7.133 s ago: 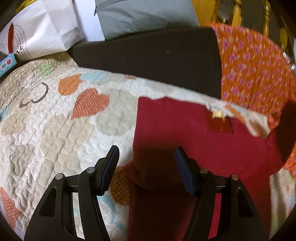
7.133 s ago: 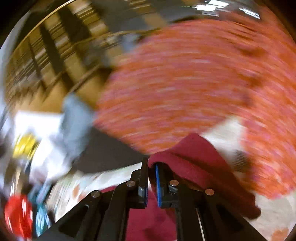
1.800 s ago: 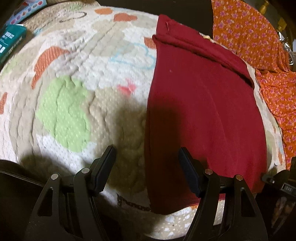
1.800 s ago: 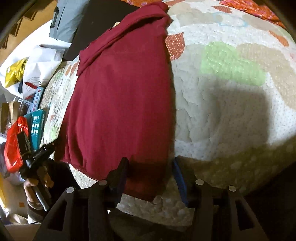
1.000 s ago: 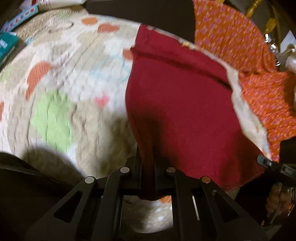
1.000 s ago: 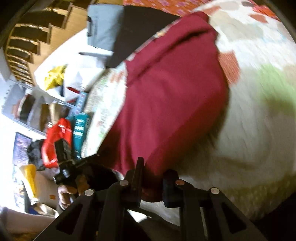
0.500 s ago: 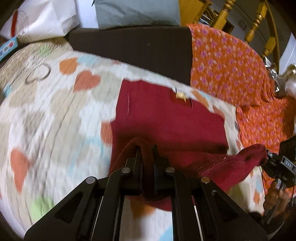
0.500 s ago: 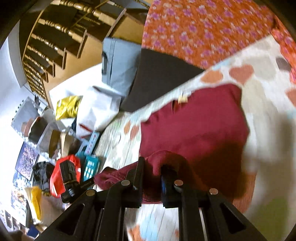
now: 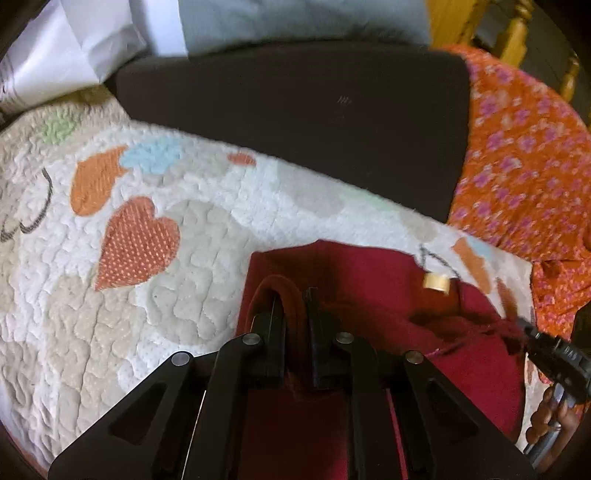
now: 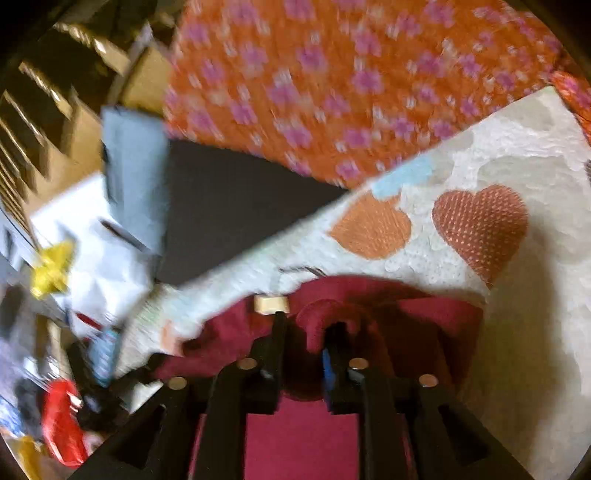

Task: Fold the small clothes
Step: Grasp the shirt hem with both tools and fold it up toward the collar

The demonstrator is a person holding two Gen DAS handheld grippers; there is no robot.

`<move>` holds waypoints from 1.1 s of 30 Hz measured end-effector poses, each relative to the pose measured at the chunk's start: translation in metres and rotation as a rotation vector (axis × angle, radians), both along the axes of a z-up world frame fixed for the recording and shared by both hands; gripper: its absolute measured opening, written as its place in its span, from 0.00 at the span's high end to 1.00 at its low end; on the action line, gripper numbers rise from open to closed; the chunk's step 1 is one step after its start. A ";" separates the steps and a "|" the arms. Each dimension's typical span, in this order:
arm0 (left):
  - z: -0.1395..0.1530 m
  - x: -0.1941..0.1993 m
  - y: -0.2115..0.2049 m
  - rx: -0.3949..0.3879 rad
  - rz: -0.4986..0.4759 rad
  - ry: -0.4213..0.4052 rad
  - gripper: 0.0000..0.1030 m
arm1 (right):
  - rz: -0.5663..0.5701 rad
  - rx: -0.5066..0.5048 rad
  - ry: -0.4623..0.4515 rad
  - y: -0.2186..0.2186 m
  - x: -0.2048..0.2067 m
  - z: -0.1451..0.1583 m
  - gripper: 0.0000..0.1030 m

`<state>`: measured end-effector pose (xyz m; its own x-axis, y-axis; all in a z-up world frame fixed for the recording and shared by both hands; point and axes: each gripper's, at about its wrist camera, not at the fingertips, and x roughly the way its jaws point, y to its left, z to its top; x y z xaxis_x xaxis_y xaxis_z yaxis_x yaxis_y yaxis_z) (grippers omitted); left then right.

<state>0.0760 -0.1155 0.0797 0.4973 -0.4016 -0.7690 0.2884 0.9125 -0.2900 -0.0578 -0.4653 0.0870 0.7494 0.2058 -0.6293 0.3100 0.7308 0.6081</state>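
Note:
A dark red garment [image 9: 373, 295] lies on a quilted blanket with hearts [image 9: 147, 229]. My left gripper [image 9: 295, 306] is shut on a bunched fold of its hem, held just above the garment's far edge near the cream neck label [image 9: 436, 282]. In the right wrist view, my right gripper [image 10: 304, 332] holds another fold of the red garment [image 10: 424, 314] between its fingers, next to the label [image 10: 271, 304]. The right gripper's tip also shows in the left wrist view [image 9: 524, 328], with red cloth stretched between the two.
A black cushion [image 9: 295, 122] borders the blanket's far edge, with a grey pillow [image 9: 295, 22] and white bag [image 9: 62, 55] behind. Orange flowered fabric [image 9: 524, 166] lies at the right. Red and blue clutter [image 10: 66, 417] sits off the blanket's left side.
Both grippers closed on the garment's near hem and carried it forward over the garment toward the neck edge. The hem now sits near the label.

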 end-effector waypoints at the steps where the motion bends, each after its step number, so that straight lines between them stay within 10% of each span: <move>1: 0.000 0.004 0.002 -0.022 -0.012 0.016 0.87 | 0.016 -0.005 0.053 -0.003 0.007 -0.005 0.79; 6: 0.022 -0.001 0.008 -0.044 -0.044 -0.006 0.73 | -0.102 0.089 -0.079 -0.032 -0.027 0.017 0.59; 8: 0.035 -0.005 0.011 -0.016 -0.013 -0.073 0.34 | -0.155 0.058 -0.098 -0.039 -0.039 0.030 0.57; 10: 0.050 -0.012 0.018 -0.039 0.008 -0.155 0.24 | -0.151 0.053 -0.136 -0.042 -0.048 0.040 0.58; 18: 0.017 0.003 -0.012 0.034 -0.016 -0.081 0.24 | 0.063 -0.140 -0.058 0.019 -0.007 0.035 0.58; 24: -0.037 0.042 -0.028 0.170 0.068 0.039 0.24 | -0.036 -0.257 0.147 -0.003 0.025 -0.022 0.66; 33: -0.006 0.012 -0.007 0.144 0.042 -0.035 0.24 | 0.036 -0.287 0.086 0.025 -0.018 0.020 0.65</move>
